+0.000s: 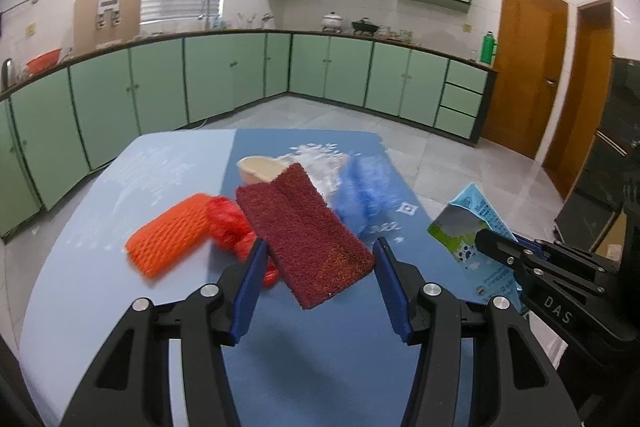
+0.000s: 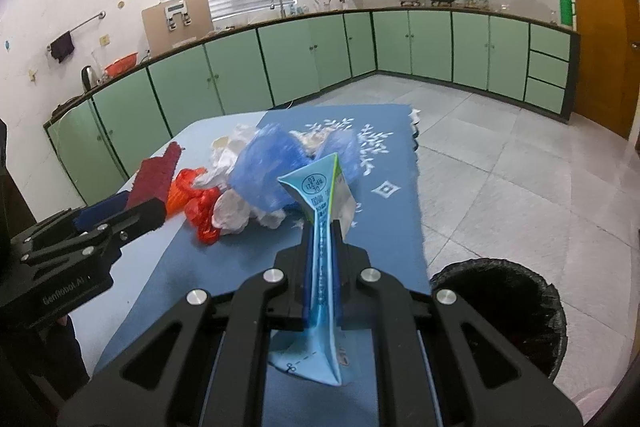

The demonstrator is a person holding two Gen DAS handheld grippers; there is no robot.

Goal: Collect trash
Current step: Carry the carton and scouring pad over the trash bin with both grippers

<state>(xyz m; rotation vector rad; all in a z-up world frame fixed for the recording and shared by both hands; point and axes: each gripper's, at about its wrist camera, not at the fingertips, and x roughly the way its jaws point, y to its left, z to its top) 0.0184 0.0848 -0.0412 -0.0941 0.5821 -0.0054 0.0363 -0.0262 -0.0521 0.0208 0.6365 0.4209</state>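
Note:
My left gripper [image 1: 320, 243] is shut on a dark red scouring pad [image 1: 304, 227], whose edges sit against both blue pads; it hangs above the blue table [image 1: 80, 267]. The right wrist view shows the same pad [image 2: 156, 175] sticking up from that gripper. A flattened blue and green milk carton [image 2: 320, 187] is pinched in my shut right gripper [image 2: 324, 231], and it also shows in the left wrist view [image 1: 468, 223]. On the table lie an orange foam net [image 1: 168, 235], a red plastic bag [image 1: 226, 223], a blue plastic bag [image 2: 264, 171] and crumpled white tissue [image 2: 232, 215].
A round bin with a black liner [image 2: 500, 303] stands on the tiled floor to the right of the table. Green cabinets [image 2: 304, 59] line the far walls. A brown door [image 1: 524, 67] is at the right.

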